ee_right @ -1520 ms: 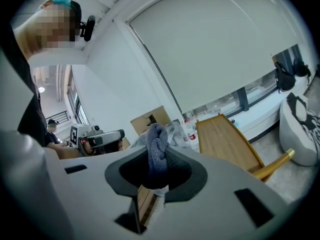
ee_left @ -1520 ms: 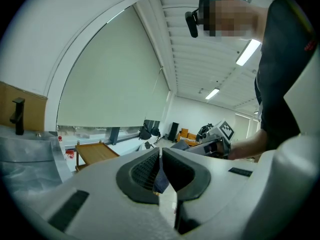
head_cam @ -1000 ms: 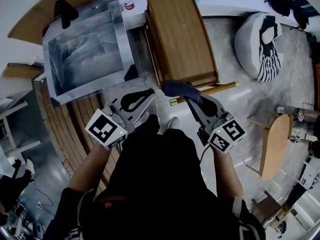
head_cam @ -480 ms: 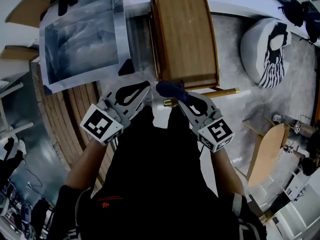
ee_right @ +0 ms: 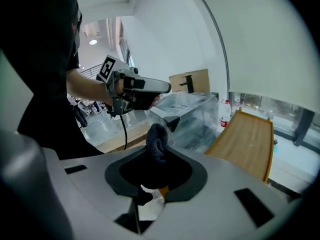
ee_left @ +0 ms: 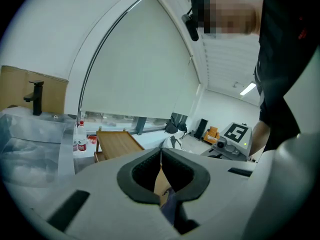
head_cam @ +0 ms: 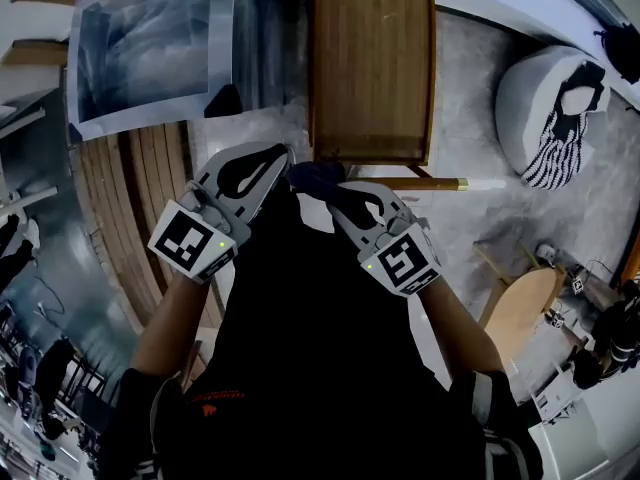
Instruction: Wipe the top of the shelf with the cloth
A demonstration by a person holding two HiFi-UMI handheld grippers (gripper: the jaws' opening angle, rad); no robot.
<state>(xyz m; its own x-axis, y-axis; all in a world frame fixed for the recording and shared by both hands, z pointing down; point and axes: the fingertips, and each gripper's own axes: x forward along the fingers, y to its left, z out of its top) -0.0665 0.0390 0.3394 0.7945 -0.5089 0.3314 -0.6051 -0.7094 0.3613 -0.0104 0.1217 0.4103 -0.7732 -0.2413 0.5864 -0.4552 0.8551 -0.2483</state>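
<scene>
The wooden shelf top (head_cam: 370, 58) lies ahead of me in the head view, its near edge just beyond both grippers. My right gripper (head_cam: 322, 180) is shut on a dark blue-grey cloth (head_cam: 316, 175), a bunched wad that sticks out past the jaws near that edge. In the right gripper view the cloth (ee_right: 157, 145) stands up from the right gripper (ee_right: 155, 170), with the shelf (ee_right: 247, 136) to its right. My left gripper (head_cam: 272, 160) is shut with nothing in it, held level beside the right one; in its own view the left gripper (ee_left: 161, 176) points toward the shelf (ee_left: 116, 144).
A clear plastic-covered box with a sink and black tap (head_cam: 150, 38) stands left of the shelf. A white beanbag with a striped cloth (head_cam: 550, 103) lies on the floor at right. A round wooden stool (head_cam: 515, 313) stands at lower right. Bottles (ee_left: 80, 139) sit by the window.
The head view has shifted forward and both grippers have moved left and up toward the shelf's near edge. The cloth stays held in the right gripper.
</scene>
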